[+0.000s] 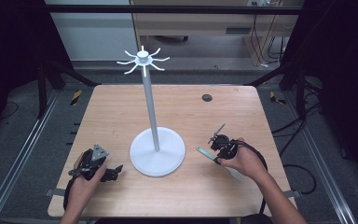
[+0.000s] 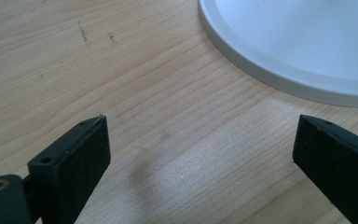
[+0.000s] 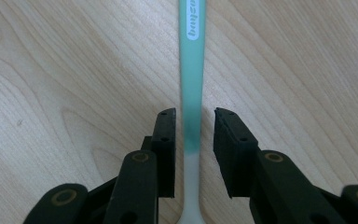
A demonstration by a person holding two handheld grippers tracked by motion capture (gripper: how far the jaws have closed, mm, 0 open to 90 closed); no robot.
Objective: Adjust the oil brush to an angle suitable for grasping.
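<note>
So we've got the right gripper (image 3: 194, 116) down near the right edge of the table (image 1: 121, 112), with a thin utensil (image 3: 192, 70) lying flat on the wood between its jaws. Teal handle with a white label, fading to white towards the end nearest us; a toothbrush or a spoon, we can't tell which. The jaws straddle it but aren't clamped: there's a sliver of wood showing on each side of the handle, so we'd call it let go, not held.

The left gripper (image 2: 200, 140) is parked near the front-left corner, jaws spread wide with nothing but bare wood between them, just short of the round white base of the stand (image 1: 157, 151). That stand sits mid-table, with a tall pole and a ring of hooks on top.

What we'd worry about from here:

- The handle is skinny and lies flush on the table. If the jaws close too high, they'll slide over it or flick it sideways.
- The jaws straddle it close to the white end, so most of its length sticks out ahead. If that's where we grab, it'll probably droop or swivel on the lift.
- The stand looks top-heavy. A bump from either gripper could rock it.
- The right gripper's cable trails off the front edge, so it might snag.
</note>
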